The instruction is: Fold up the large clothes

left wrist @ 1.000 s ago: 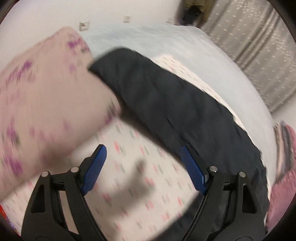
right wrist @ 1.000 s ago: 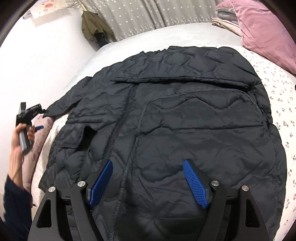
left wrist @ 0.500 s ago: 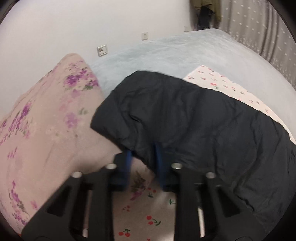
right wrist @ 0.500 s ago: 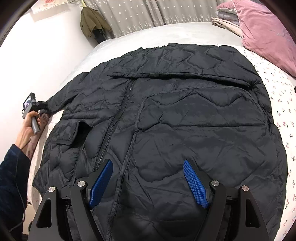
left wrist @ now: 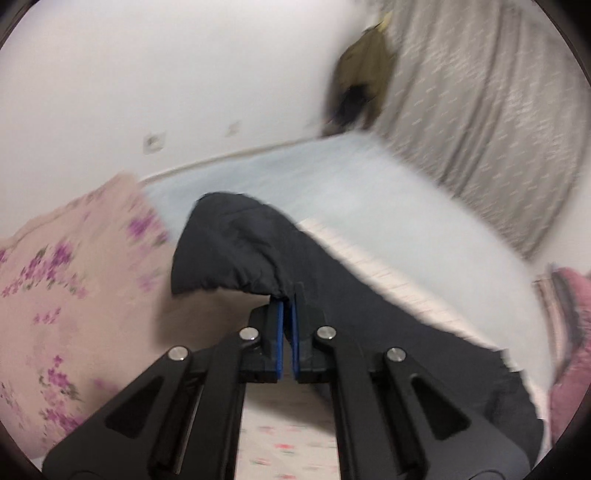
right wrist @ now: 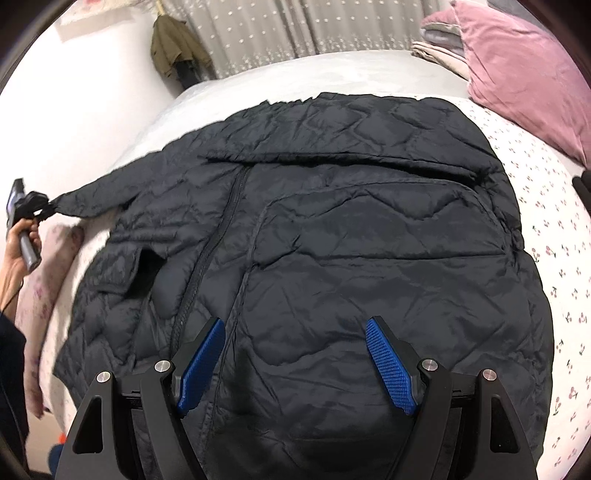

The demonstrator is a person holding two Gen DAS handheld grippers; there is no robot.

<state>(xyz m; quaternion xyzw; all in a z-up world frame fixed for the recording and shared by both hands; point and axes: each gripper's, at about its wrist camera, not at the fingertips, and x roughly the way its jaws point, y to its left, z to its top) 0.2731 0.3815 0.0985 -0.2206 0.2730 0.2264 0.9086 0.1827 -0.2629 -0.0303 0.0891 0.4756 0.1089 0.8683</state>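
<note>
Left gripper [left wrist: 287,301] jaws clamp the jacket's [right wrist: 332,240] cuff [left wrist: 229,258] — sleeve lifted.

The jacket [right wrist: 332,240] is seen in black, quilted in wavy stitched lines. The sheet [right wrist: 546,206] under it is printed white with small red cherries. A plain pink pillow [right wrist: 517,74] is shown beside it, and a pale pink pillow [left wrist: 74,295] is patterned with purple flowers. The curtain [right wrist: 277,33] is grey, dotted white. Blue textured pads [right wrist: 388,365] are set in black gripper frames.
</note>
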